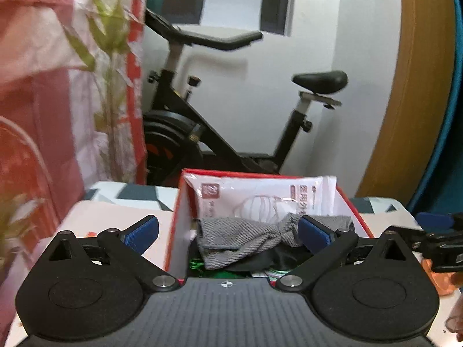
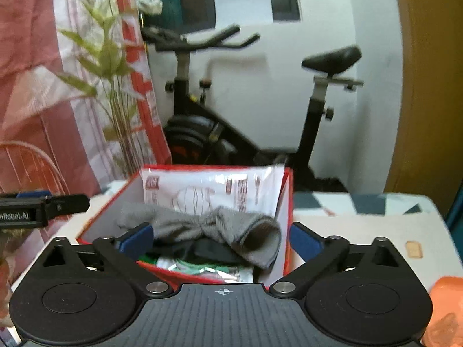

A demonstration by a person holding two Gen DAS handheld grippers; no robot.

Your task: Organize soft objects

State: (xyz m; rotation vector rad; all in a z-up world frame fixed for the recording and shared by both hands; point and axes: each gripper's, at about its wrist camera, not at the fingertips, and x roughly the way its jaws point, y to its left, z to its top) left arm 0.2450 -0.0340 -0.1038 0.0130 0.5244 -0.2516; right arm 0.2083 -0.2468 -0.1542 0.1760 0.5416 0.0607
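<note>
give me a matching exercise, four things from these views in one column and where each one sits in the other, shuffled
Things:
1. grey cloth
2. white mask packet
3. exercise bike
4. red box

Places:
a. on the floor behind the table, by the white wall
b. on the table, ahead of both open claws
c. draped on top of the box's contents
d. upright against the box's far wall

Pairs: 1-c, 2-d, 3-a, 4-b
</note>
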